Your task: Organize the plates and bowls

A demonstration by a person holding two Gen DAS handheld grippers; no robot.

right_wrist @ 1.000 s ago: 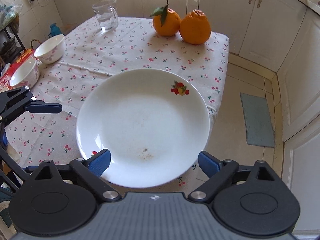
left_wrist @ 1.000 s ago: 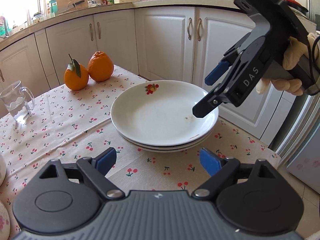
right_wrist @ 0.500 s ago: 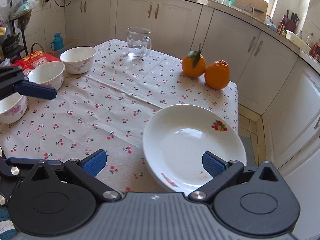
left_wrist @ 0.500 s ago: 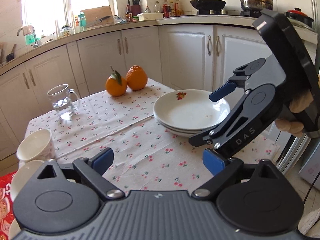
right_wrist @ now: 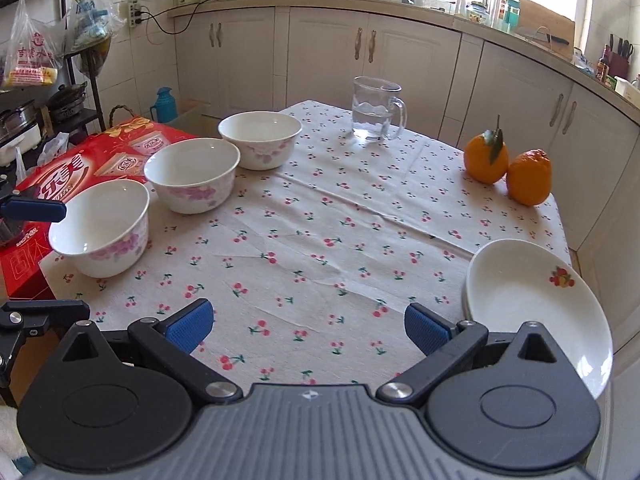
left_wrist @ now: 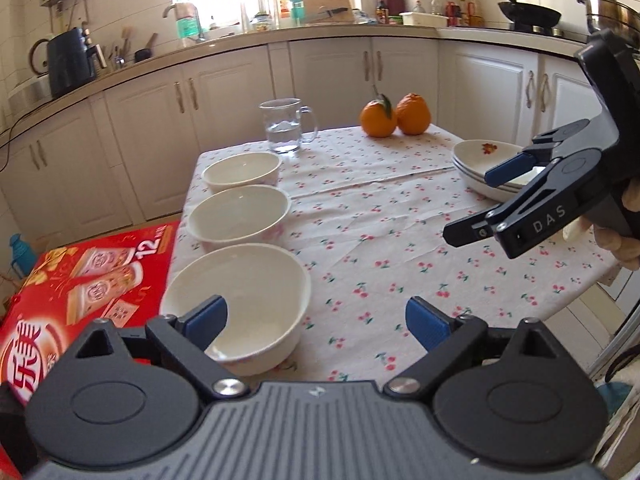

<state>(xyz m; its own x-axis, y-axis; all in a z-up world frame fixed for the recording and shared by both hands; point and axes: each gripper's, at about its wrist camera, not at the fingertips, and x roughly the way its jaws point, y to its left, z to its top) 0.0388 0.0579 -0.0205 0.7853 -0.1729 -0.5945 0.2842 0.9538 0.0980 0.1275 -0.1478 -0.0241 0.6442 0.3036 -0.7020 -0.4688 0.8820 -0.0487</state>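
Three white bowls with pink flowers stand in a row along the table's left side: near bowl (left_wrist: 248, 304) (right_wrist: 100, 236), middle bowl (left_wrist: 240, 216) (right_wrist: 192, 176), far bowl (left_wrist: 240, 170) (right_wrist: 260, 140). A stack of white plates (left_wrist: 476, 152) (right_wrist: 532, 300) sits at the right edge. My left gripper (left_wrist: 316, 318) is open, its left pad over the near bowl's hollow without touching it. My right gripper (right_wrist: 307, 325) (left_wrist: 480, 204) is open above the bare cloth, left of the plates. One left finger (right_wrist: 36, 209) shows beside the near bowl.
A glass mug of water (left_wrist: 284, 126) (right_wrist: 376, 110) and two oranges (left_wrist: 394, 116) (right_wrist: 508, 168) stand at the table's far side. A red printed box (left_wrist: 80, 280) (right_wrist: 80, 160) lies just left of the table. White cabinets surround it.
Both grippers have drawn back from the plate stack and swung left. The plates slid to the right of both views and the row of bowls came into view.
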